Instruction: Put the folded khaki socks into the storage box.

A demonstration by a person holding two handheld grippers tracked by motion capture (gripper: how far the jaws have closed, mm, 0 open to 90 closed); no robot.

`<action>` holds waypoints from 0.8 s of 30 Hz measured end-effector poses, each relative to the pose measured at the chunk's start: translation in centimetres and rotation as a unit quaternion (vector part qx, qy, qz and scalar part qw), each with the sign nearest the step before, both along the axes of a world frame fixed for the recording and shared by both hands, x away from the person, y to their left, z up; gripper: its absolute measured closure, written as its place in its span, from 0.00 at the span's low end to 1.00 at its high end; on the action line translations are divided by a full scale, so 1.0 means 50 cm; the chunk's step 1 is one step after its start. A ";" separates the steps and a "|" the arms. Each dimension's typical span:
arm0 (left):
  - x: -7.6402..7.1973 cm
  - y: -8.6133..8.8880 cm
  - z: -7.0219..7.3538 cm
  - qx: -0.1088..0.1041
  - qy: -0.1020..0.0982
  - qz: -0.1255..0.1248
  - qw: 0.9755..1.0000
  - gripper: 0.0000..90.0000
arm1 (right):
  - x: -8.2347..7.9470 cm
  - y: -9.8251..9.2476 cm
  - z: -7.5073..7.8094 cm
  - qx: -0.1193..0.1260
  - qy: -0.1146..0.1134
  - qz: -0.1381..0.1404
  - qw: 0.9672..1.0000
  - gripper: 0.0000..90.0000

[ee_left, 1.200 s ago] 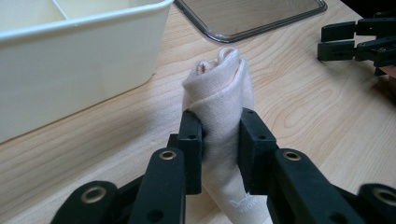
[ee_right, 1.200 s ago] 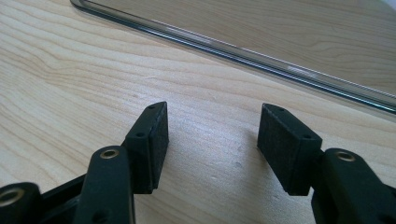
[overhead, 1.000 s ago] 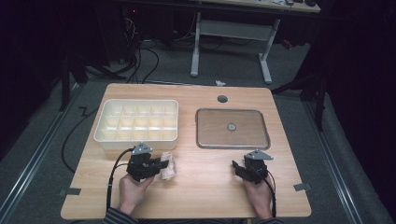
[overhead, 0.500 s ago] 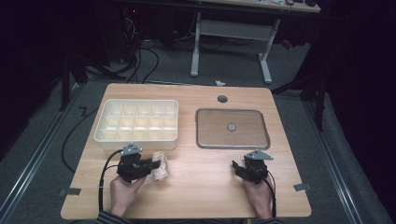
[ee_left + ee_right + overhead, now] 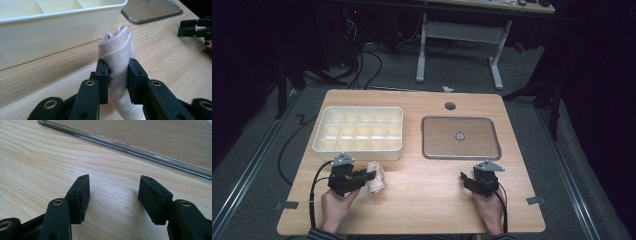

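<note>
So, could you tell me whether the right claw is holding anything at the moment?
No, the right claw is open, with bare table between its jaws.

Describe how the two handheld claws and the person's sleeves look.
Both the left claw and right claw are black, each topped by a grey three-cornered plate and trailing a black cable. Their flat rectangular pads sit on arms with brass-ringed holes. Striped sleeve cuffs show at the bottom edge.

A lab-like workroom: a wooden table [image 5: 422,210] on grey carpet, cables [image 5: 362,65] trailing past a desk frame [image 5: 459,50].
</note>
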State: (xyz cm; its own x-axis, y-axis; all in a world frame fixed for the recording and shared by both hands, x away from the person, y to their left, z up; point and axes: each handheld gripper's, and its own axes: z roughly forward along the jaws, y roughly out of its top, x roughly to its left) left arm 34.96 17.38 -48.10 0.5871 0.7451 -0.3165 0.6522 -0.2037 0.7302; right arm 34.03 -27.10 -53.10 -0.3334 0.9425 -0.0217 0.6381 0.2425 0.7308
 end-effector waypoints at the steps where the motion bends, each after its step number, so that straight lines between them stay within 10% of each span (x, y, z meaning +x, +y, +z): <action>1: 0.000 0.006 0.002 -0.001 0.000 0.003 1.000 0.82 | 0.000 0.000 0.000 0.000 0.000 -0.001 1.000 0.48; 24: 0.016 0.053 0.049 -0.003 -0.013 0.015 1.000 0.82 | 0.000 0.000 0.000 0.001 0.000 -0.001 1.000 0.47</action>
